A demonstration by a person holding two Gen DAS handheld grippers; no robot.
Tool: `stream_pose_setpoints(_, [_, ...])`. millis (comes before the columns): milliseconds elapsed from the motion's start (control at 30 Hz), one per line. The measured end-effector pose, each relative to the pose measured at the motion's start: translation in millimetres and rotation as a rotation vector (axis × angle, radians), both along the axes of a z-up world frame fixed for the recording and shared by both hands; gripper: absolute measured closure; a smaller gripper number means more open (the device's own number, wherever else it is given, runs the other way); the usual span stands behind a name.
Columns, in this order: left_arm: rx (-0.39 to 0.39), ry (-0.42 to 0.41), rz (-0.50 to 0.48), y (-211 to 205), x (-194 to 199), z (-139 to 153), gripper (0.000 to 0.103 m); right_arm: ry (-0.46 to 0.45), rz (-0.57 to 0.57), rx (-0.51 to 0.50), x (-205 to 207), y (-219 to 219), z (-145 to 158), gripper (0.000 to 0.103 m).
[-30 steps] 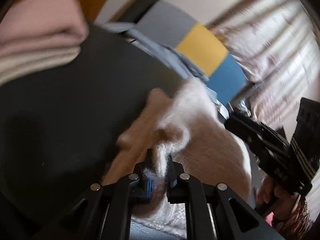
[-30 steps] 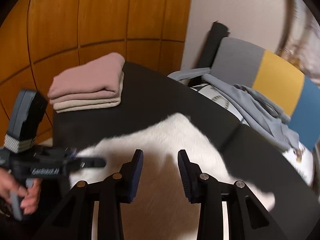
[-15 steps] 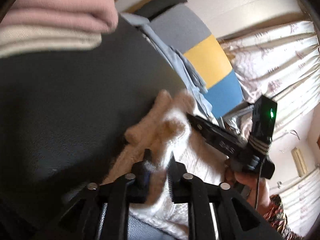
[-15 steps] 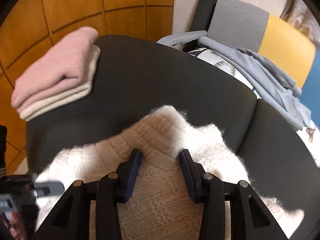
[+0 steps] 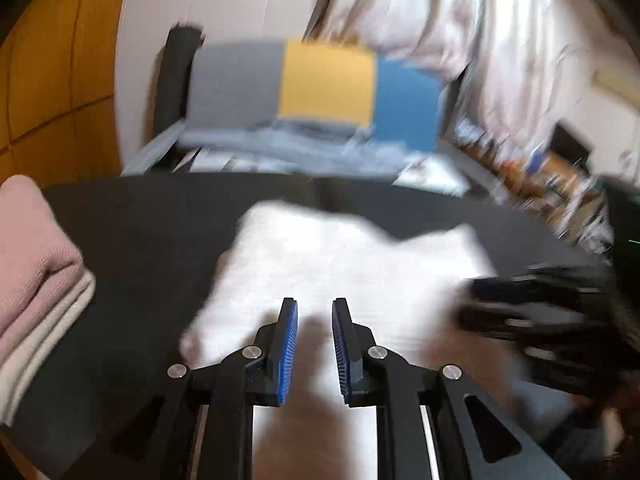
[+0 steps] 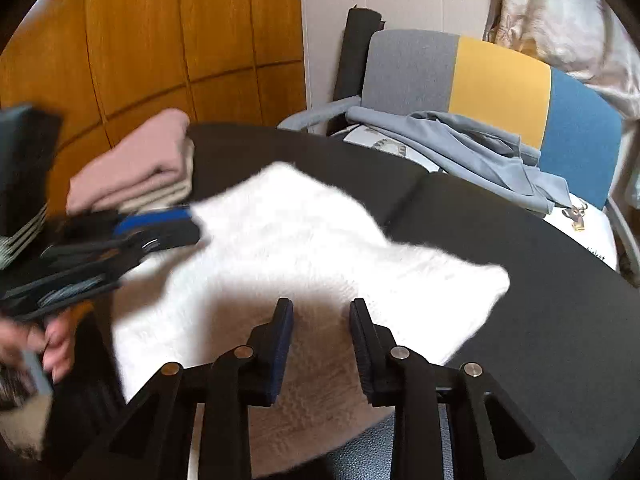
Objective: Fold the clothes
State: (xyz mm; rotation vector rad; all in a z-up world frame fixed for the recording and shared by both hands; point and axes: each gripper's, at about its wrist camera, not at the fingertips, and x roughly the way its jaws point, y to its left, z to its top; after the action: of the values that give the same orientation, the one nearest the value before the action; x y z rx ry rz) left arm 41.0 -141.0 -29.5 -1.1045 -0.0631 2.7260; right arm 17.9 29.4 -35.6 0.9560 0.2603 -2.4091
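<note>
Apparently, the white sweater (image 6: 304,248) lies flat below both empty jaws.

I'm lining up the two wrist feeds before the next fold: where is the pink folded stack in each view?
Left wrist view: the pink folded stack sits at the far left edge, on the black table.
Right wrist view: the stack is upper left, behind the left gripper.
Shared landmark: the grey, yellow and blue chair back beyond the table.
</note>
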Motion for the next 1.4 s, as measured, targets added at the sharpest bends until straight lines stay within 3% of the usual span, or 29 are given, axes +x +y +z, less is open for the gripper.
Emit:
stream_pose_setpoints(67, [0.029, -0.069, 0.036, -21, -18, -17, 0.087, -0.005, 0.036, 0.0, -5, -11, -3, 0.073])
stream_pose_setpoints(167, [0.12, -0.105, 0.051, -46, -29, -28, 0.087, -0.05, 0.061, 0.063, -22, -39, -19, 0.073])
stream_pose_setpoints(300, [0.109, -0.108, 0.068, -52, -37, -35, 0.087, -0.025, 0.063, 0.103, -37, -57, -27, 0.073])
stream_pose_setpoints(400, [0.114, -0.113, 0.05, -54, -35, -35, 0.087, -0.045, 0.07, 0.027, -39, -43, -17, 0.072])
stream_pose_setpoints(433, [0.107, -0.111, 0.046, -54, -34, -35, 0.087, -0.042, 0.054, -0.03, -35, -31, -9, 0.068])
stream_pose_setpoints(533, [0.085, -0.095, 0.053, -51, -32, -35, 0.087, -0.068, -0.04, -0.178, -19, 8, 5, 0.032])
stream_pose_setpoints(567, [0.089, -0.092, 0.061, -51, -32, -35, 0.087, -0.098, -0.068, -0.219, -15, 22, 5, 0.029])
stream_pose_setpoints(733, [0.084, -0.093, 0.082, -49, -29, -35, 0.087, -0.337, -0.137, -0.409, -9, 66, -25, 0.029])
stream_pose_setpoints(867, [0.068, -0.109, 0.083, -48, -27, -34, 0.087, -0.482, -0.136, -0.582, -15, 65, -54, 0.029])
stream_pose_setpoints(1033, [0.066, -0.112, 0.105, -48, -23, -33, 0.087, -0.529, -0.142, -0.611, -19, 46, -76, 0.027])
stream_pose_setpoints(1200, [0.04, -0.103, 0.152, -42, -21, -33, 0.087, -0.514, -0.148, -0.591, -20, 31, -75, 0.02])
stream_pose_setpoints(1267, [0.025, -0.101, 0.171, -39, -20, -33, 0.087, -0.509, -0.159, -0.574, -21, 29, -76, 0.032])
stream_pose_setpoints(1400, [0.011, -0.098, 0.196, -36, -19, -34, 0.087, -0.509, -0.157, -0.53, -25, 29, -77, 0.043])
